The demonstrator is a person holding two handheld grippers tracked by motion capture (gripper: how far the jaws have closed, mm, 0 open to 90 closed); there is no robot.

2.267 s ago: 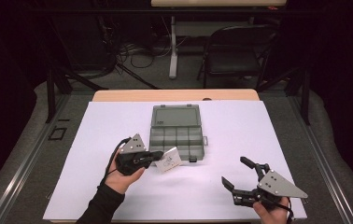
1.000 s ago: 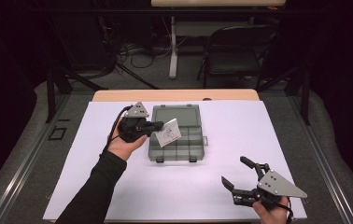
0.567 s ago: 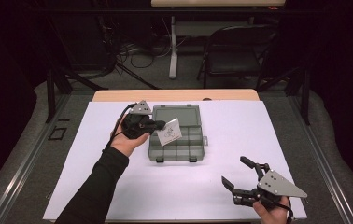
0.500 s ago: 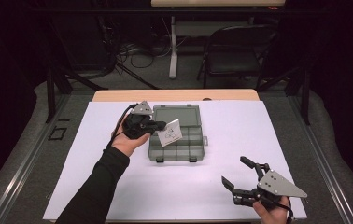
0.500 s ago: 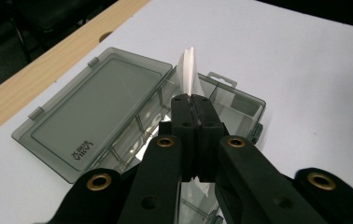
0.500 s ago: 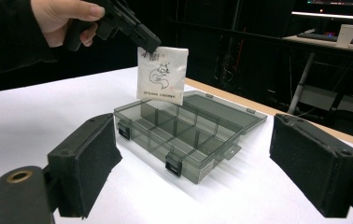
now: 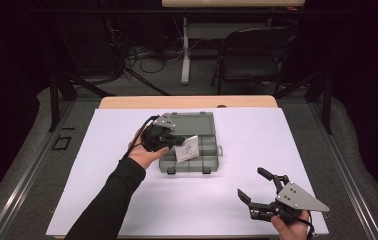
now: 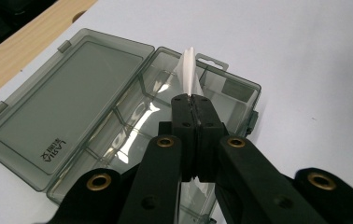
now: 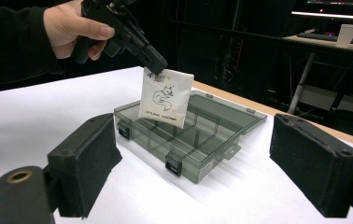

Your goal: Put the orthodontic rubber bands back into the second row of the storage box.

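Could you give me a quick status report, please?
Left gripper shut on white packet, above open organizer box. Right gripper open, apart. Nothing in the way.

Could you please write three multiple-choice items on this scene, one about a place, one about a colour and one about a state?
1. Where is the white packet?
A. flat on the table by the right gripper
B. held above the open organiser box
C. under the box lid

2. What colour is the organiser box?
A. smoky grey, see-through
B. bright red
C. solid yellow

3. How do the right gripper's jaws stand?
A. shut on the packet
B. shut on nothing
C. open, holding nothing

Answers:
1 B: in the right gripper view the packet hangs from the left gripper over the box's compartments.
2 A: the left gripper view shows the table through the tinted lid.
3 C: the right gripper view shows its pads wide apart with nothing between them.
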